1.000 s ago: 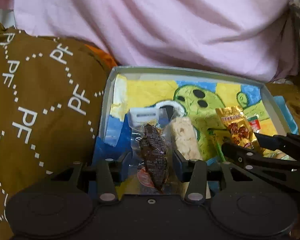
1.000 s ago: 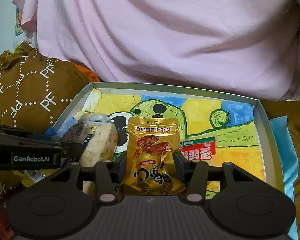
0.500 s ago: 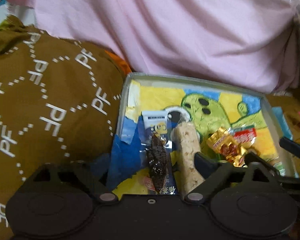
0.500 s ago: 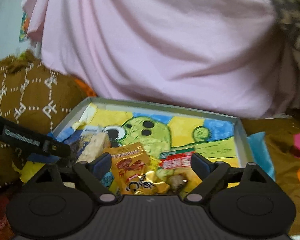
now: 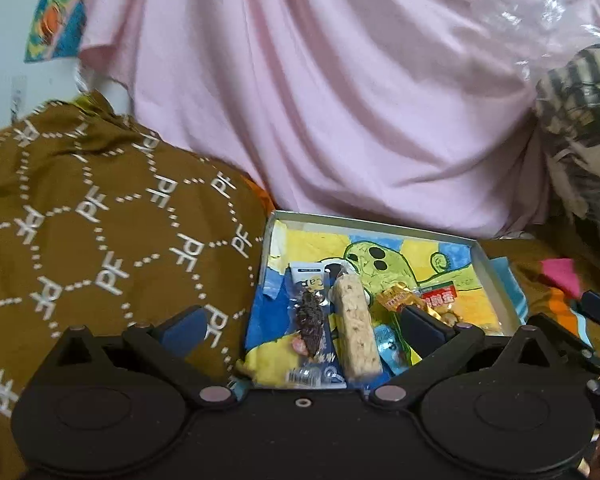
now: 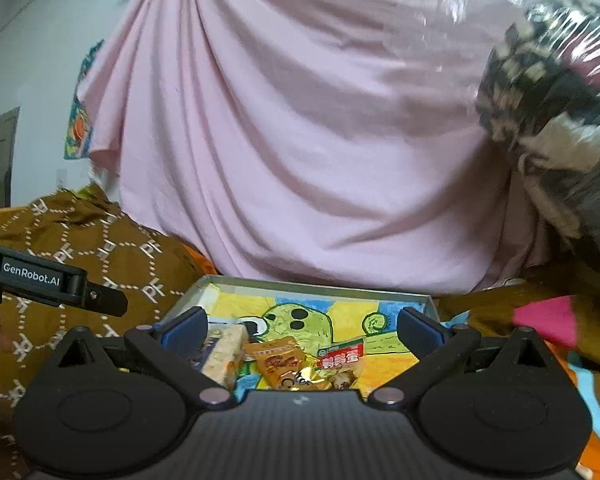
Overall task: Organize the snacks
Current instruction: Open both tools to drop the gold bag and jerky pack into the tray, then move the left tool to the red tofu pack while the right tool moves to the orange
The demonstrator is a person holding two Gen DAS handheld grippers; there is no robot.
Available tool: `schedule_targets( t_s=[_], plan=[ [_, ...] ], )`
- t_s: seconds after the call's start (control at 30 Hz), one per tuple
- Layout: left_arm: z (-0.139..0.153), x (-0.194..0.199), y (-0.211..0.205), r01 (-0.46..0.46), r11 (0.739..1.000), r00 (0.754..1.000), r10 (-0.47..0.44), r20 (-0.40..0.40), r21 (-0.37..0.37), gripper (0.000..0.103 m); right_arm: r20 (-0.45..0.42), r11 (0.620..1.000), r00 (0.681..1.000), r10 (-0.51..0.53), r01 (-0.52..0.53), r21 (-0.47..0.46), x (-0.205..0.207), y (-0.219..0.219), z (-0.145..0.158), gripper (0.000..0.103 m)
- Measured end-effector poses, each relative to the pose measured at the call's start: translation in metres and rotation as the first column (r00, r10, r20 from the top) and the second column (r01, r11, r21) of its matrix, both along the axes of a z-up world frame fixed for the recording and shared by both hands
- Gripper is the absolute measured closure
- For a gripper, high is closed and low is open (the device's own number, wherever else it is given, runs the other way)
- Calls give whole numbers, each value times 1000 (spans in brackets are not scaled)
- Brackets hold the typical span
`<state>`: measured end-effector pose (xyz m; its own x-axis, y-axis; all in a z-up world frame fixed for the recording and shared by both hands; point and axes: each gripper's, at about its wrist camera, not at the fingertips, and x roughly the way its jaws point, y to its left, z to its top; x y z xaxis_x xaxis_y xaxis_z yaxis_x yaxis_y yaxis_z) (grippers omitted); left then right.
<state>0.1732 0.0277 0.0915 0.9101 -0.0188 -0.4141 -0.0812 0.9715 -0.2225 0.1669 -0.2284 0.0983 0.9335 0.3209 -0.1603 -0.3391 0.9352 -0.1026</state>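
Both claws, left claw (image 5: 302, 326) and right claw (image 6: 302, 330), have just been opening and stand released, empty, above the tray (image 5: 496, 272) where snacks (image 5: 356, 328) lie side by side; withdraw straight back without nudging the packets.

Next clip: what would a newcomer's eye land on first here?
Probably the shallow box lined with a bright yellow-and-blue cartoon drawing, sitting low in the middle with snacks inside: a pale cereal bar, a dark dried snack in clear wrap and a gold foil packet. Behind it hangs a big pink cloth; a brown "PF"-patterned fabric lies left.
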Motion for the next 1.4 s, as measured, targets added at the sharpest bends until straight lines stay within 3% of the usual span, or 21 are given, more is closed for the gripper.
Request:
schedule_targets(
  t_s=[0.17,0.37,0.67,0.93,1.4],
  plan=[
    [-4,-49,-5,-11,998,999,8,41,61,1,9,999,1000,29,-29,26,-40,0,3,0],
    [-15,-94,-6,15,997,999,-17,28,80,1,-11,999,999,49,-49,10,-81,-2,-7,0],
    [-44,-145,-3,27,996,997,-21,-74,89,1,-82,998,996,46,-50,-48,-122,1,-38,0],
    [-78,-152,7,25,1000,977,-24,-210,2,1,-191,995,980,55,-70,-76,-136,7,-69,0],
    [-103,-129,17,9,1000,964,-7,-264,8,1,-339,987,939,54,-102,-125,-121,23,-104,0]
  ],
)
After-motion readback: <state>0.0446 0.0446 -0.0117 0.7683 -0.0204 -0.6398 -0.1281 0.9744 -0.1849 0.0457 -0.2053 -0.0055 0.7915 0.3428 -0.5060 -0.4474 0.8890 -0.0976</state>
